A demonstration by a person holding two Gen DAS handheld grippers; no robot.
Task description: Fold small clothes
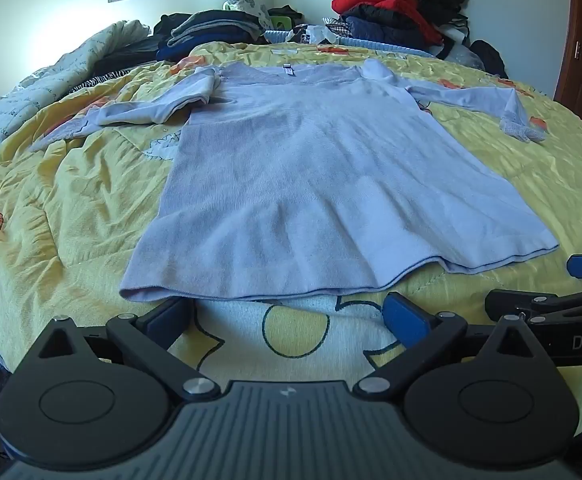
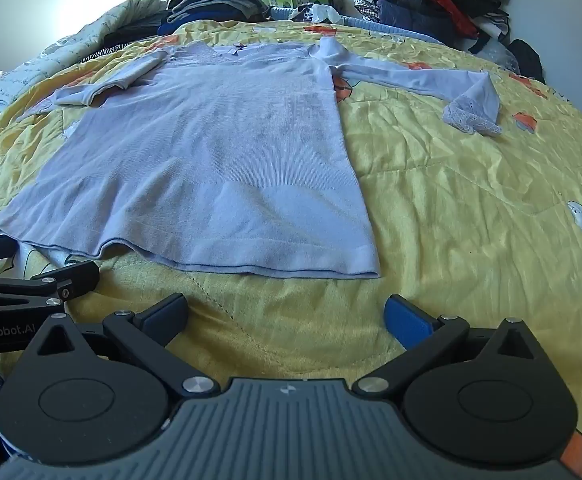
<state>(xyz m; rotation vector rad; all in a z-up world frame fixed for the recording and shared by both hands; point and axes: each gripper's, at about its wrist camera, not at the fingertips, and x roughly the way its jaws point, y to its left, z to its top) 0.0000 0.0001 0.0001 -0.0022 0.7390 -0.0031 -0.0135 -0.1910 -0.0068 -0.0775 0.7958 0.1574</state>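
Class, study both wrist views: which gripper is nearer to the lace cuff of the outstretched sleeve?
Right. The right gripper sits open below the top's right hem corner, on the lace cuff's side. The left gripper sits open below the hem's other end, farther away.

A lavender long-sleeved top (image 1: pixel 315 168) lies flat on the yellow quilt (image 1: pixel 71 200), neckline at its far end. The left gripper (image 1: pixel 287 314) sits just before the top's near hem, fingers (image 1: pixel 405 314) spread wide, holding nothing.

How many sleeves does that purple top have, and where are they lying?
2. One sleeve lies bunched and folded over at the top's left; the other sleeve stretches out to the right, lace cuff bent toward the camera.
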